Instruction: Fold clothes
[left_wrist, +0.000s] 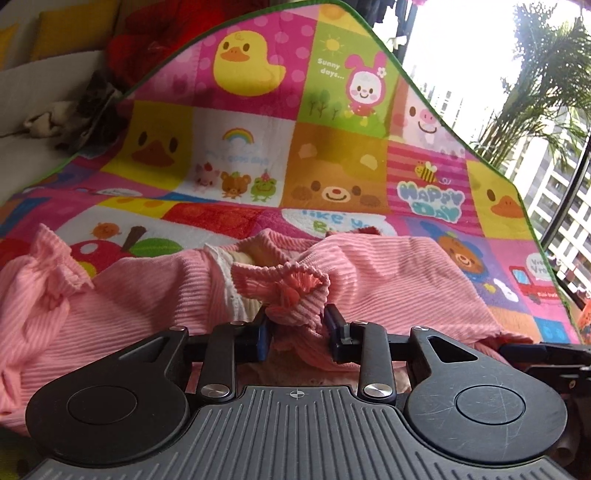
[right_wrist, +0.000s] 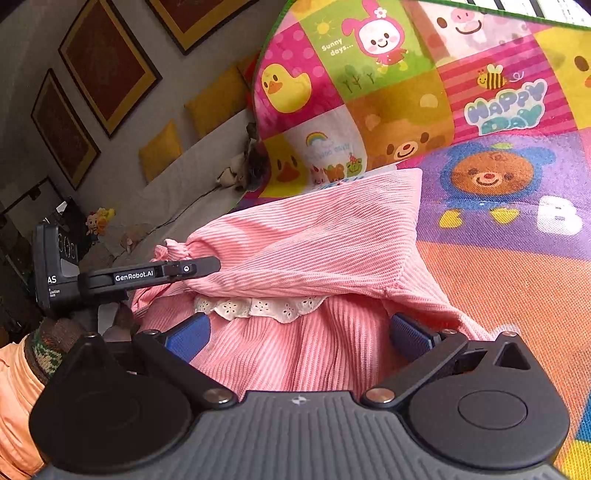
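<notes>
A pink ribbed garment (left_wrist: 388, 266) with a white lace trim (right_wrist: 258, 308) lies on a colourful cartoon play mat (left_wrist: 332, 158). In the left wrist view my left gripper (left_wrist: 297, 317) is shut on the gathered cuff of one sleeve (left_wrist: 288, 288), which bunches up between the blue pads. The other ruffled cuff (left_wrist: 62, 258) lies free at the left. In the right wrist view the same sleeve (right_wrist: 314, 240) is folded across the garment's body, with the left gripper's finger (right_wrist: 199, 266) at its cuff. My right gripper (right_wrist: 299, 334) stands wide open just over the pink body, its pads apart from the cloth's edges.
The mat's green-edged far border (left_wrist: 424, 85) rises at the back. Beyond it to the left is a white couch with yellow cushions (right_wrist: 162, 149), small soft toys (right_wrist: 236, 173) and framed pictures (right_wrist: 107, 70). A window with a palm (left_wrist: 546, 81) is on the right. An orange sleeve (right_wrist: 14, 398) shows at lower left.
</notes>
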